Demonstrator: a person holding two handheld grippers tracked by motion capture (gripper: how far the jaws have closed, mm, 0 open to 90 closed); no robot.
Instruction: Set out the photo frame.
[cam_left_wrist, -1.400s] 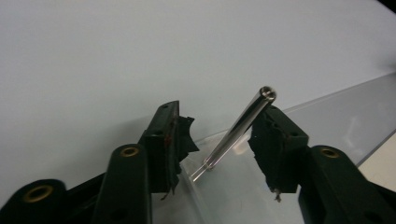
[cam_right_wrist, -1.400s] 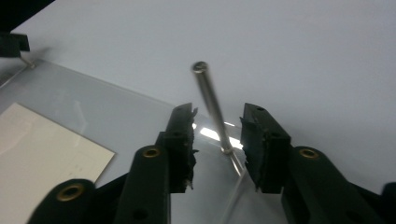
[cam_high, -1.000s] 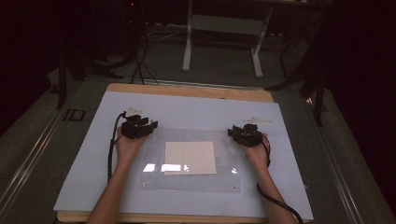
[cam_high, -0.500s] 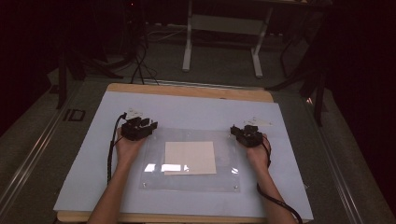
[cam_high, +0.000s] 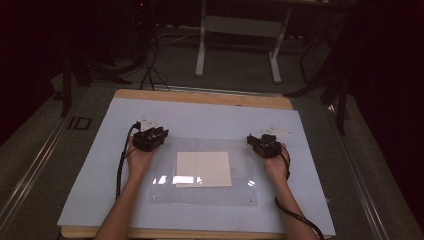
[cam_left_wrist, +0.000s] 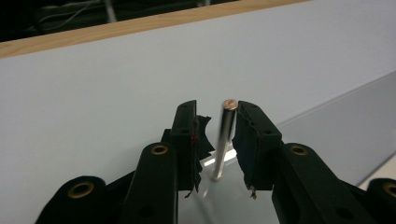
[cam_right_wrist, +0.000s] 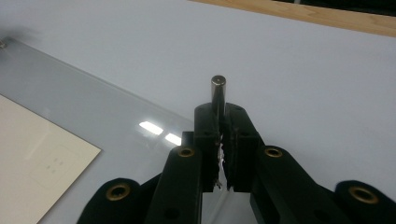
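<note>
Clear acrylic sheet (cam_high: 202, 172) lies over the paper (cam_high: 203, 169) between your hands, its far corner pegs your handles: left gripper (cam_left_wrist: 215, 135) closing loosely round its steel peg (cam_left_wrist: 223, 140), right gripper (cam_right_wrist: 223, 135) clenched on the other peg (cam_right_wrist: 217, 93), ready for a level lift.

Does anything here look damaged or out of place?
Yes. The black lining on the pads of the left gripper is torn and ragged beside the upright metal pin. The cream paper sheet lies straight under the clear plastic plate.

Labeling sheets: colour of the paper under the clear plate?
Cream paper, best in the high view.
</note>
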